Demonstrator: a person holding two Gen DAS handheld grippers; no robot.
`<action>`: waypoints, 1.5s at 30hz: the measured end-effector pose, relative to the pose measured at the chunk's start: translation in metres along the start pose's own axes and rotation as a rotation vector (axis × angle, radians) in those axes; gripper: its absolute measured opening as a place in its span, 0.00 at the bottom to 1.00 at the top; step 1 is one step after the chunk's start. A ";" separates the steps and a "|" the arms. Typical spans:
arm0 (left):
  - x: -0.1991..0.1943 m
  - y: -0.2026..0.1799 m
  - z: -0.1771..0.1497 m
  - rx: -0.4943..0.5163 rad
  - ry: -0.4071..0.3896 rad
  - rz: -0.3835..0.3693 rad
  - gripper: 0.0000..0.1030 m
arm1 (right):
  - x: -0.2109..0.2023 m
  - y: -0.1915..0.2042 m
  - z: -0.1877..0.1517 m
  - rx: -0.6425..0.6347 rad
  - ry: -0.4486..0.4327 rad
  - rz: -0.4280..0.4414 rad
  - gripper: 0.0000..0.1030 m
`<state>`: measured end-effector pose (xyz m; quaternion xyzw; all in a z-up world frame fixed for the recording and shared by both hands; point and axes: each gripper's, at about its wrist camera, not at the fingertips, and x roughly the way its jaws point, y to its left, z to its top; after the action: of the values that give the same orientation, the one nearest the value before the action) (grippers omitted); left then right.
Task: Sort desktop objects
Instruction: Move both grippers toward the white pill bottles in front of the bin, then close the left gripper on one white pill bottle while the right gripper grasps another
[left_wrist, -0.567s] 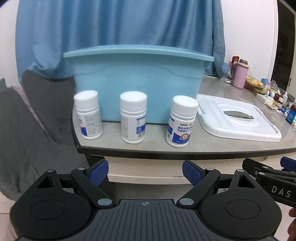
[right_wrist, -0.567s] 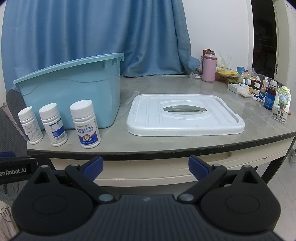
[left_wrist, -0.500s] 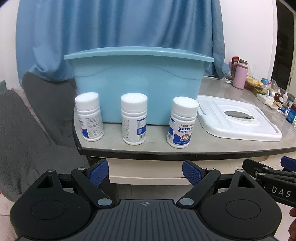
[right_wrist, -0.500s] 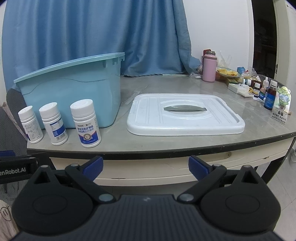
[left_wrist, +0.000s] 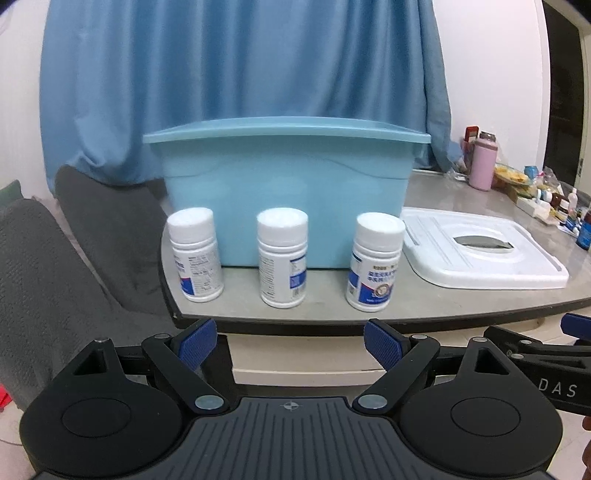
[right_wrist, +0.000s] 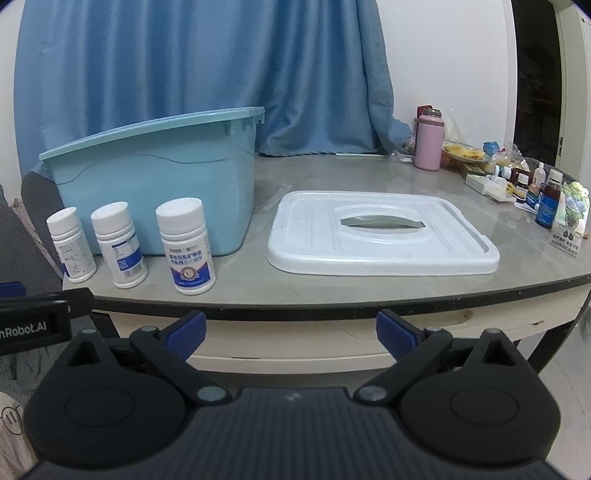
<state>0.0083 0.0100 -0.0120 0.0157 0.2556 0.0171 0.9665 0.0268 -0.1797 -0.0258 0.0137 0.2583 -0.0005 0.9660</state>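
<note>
Left gripper (left_wrist: 290, 341) spread, empty; middle bottle (left_wrist: 282, 256) stood upright dead ahead beyond its fingers, nearer than to the spread, empty right gripper (right_wrist: 290, 330).

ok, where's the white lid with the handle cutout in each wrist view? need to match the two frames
Left wrist: the white lid lies flat on the table at right of centre, right of the three bottles.
Right wrist: the same lid is near centre, flat, right of the bin.
Shared landmark: the blue bin, with the lid to its right in both views.
</note>
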 end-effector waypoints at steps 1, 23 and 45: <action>0.000 0.002 0.000 -0.004 0.000 0.005 0.86 | 0.000 0.001 0.001 -0.002 -0.001 0.003 0.96; 0.021 0.057 0.013 -0.090 -0.003 0.080 0.86 | 0.024 0.050 0.015 -0.052 -0.022 0.076 0.96; 0.078 0.087 0.027 -0.106 0.011 0.078 0.86 | 0.074 0.075 0.027 -0.043 -0.008 0.035 0.96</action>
<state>0.0872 0.0998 -0.0238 -0.0255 0.2587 0.0684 0.9632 0.1046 -0.1052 -0.0374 -0.0027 0.2543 0.0220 0.9669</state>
